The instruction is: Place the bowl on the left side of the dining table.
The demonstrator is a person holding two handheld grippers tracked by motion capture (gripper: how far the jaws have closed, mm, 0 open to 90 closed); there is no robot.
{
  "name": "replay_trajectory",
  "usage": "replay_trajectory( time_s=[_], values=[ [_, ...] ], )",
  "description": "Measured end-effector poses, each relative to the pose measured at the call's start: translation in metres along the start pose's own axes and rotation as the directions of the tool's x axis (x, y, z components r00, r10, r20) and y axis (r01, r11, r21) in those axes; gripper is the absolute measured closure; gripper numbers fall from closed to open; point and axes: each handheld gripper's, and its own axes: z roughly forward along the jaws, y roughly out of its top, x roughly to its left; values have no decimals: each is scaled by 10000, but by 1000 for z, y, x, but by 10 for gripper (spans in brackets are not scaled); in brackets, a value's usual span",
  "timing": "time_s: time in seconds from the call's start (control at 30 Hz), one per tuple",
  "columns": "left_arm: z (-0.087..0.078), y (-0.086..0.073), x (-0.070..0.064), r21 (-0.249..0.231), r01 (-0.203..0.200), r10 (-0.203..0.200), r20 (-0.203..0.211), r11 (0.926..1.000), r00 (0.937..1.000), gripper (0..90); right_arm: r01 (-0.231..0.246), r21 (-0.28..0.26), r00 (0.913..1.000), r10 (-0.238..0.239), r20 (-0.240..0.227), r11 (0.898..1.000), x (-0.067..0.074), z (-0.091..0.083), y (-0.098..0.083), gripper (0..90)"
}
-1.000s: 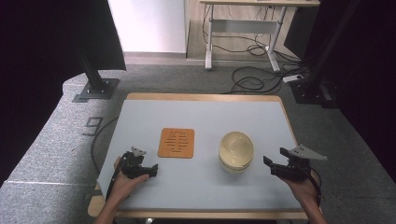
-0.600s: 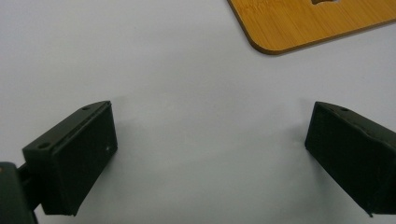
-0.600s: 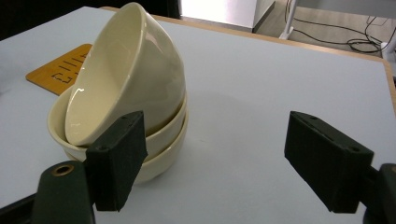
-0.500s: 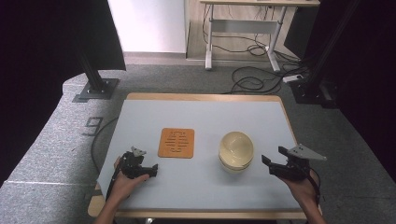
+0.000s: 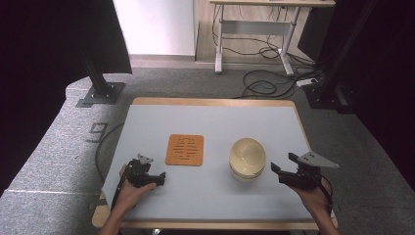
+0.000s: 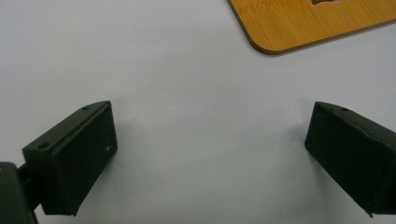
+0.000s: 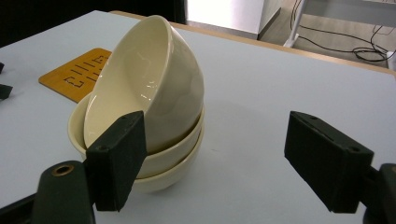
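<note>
Left tongs (image 5: 157,180) sit low on the worktop (image 5: 215,122) at near left, jaws wide, nothing between them. Wooden trivet (image 5: 185,150) lies flat just far-right of them. Stack of cream bowls (image 5: 248,159) stands right of the trivet; top bowl (image 7: 149,79) is tilted on the two below. Right tongs (image 5: 275,172) at near right, just beside the stack, jaws wide, gripping nothing
</note>
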Motion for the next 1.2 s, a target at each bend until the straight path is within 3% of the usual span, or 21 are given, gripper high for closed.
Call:
replay_trajectory(
  time_s=[1.2],
  values=[
    [0,0,0,26,-15,15,-21,10000,10000,23,481,54,9988,-481,-57,9988,21,14,3,208]
  ],
)
